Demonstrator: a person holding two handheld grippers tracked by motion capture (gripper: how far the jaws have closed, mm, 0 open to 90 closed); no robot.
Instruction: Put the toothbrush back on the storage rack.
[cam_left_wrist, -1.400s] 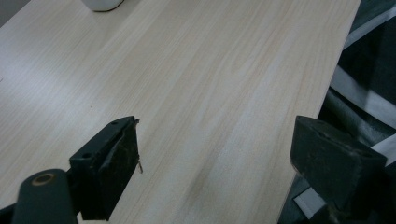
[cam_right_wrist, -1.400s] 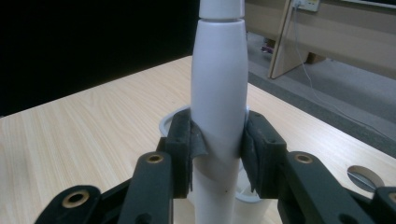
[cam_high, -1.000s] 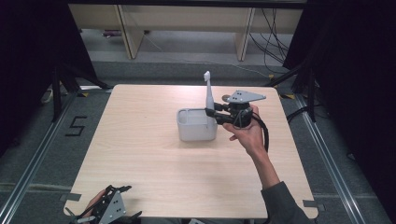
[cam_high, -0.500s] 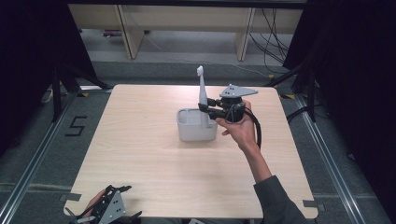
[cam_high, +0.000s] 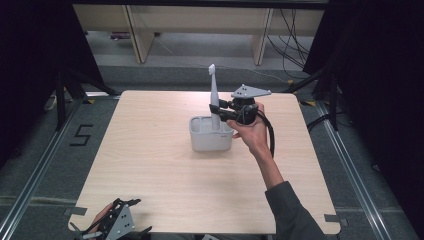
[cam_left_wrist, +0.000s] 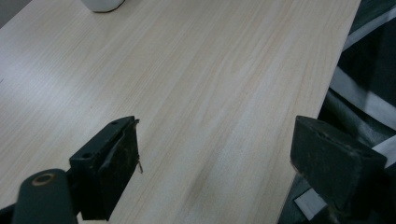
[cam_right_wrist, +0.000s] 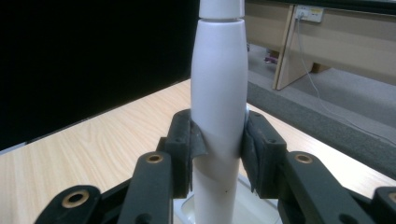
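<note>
A white toothbrush-like stick (cam_high: 213, 95) stands almost upright, and my right gripper (cam_high: 216, 111) is shut on its thick handle. In the right gripper view the pads squeeze the white handle (cam_right_wrist: 218, 93) from both sides, so the gripper (cam_right_wrist: 218, 151) holds it firmly. Its lower end dips into the right side of a white square holder (cam_high: 202, 142) at the table's middle. My left gripper (cam_high: 117, 225) rests at the near left table edge. In the left gripper view that gripper (cam_left_wrist: 217, 163) stands wide open over bare wood, and the holder (cam_left_wrist: 102, 3) shows at the top edge.
The light wooden table (cam_high: 150, 170) has bare room left of and in front of the holder. Beyond its far edge stand wooden shelf legs (cam_high: 262, 40) and loose cables (cam_high: 292, 35). Dark floor rails run along both sides.
The right gripper has shifted a little left with the white stick, which went from leaning to nearly upright over the holder. The left gripper has stayed put.
</note>
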